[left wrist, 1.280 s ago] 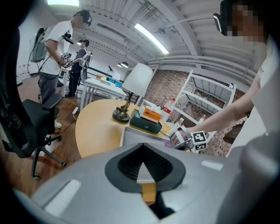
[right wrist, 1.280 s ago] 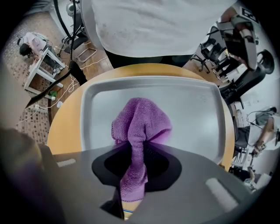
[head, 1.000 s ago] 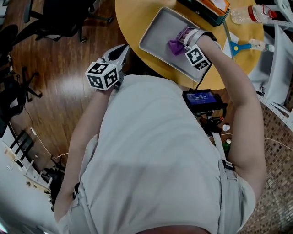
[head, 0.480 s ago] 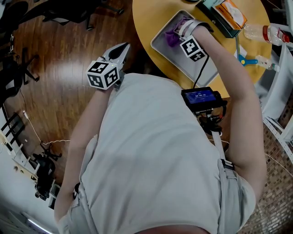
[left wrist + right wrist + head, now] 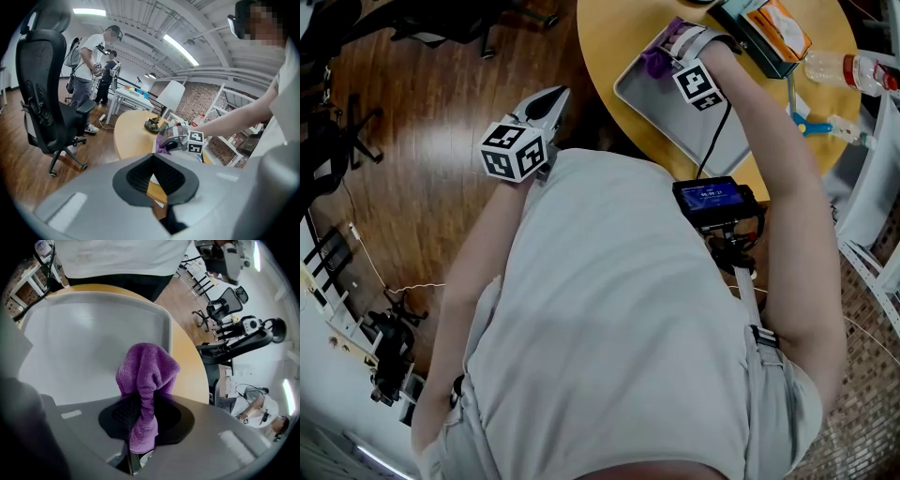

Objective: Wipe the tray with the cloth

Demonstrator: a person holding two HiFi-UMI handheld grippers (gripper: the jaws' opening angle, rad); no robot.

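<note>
- The cloth (image 5: 655,64) (image 5: 147,376) has travelled from the middle of the tray (image 5: 705,131) (image 5: 84,343) to its far corner, next to the raised rim. A second ago it lay well inside the tray floor.
- I read that as one wiping stroke carried to the edge. The near part of the tray floor looks as though it still needs passes, so the job seems partly done.
- The cloth is purple, with a nubby towelling pile. It is bunched into a soft lump whose lower end appears to rest on the tray floor.
- The right gripper (image 5: 667,49) (image 5: 143,418) pinches a gathered neck of the cloth between its dark ribbed pads and points steeply down at the tray's corner.
- The tray is pale grey, smooth and matt. It is a shallow rectangle with rounded corners and a low upturned rim, and no marks show on it.
- The tray sits on a round table (image 5: 609,37) with a yellow wood-toned top, and the corner being wiped lies close to the table's edge.
- The left gripper (image 5: 549,97) (image 5: 157,176) hangs well apart from the tray, off the table and over the glossy wooden floor (image 5: 422,141). Its jaws are pressed together on nothing.
</note>
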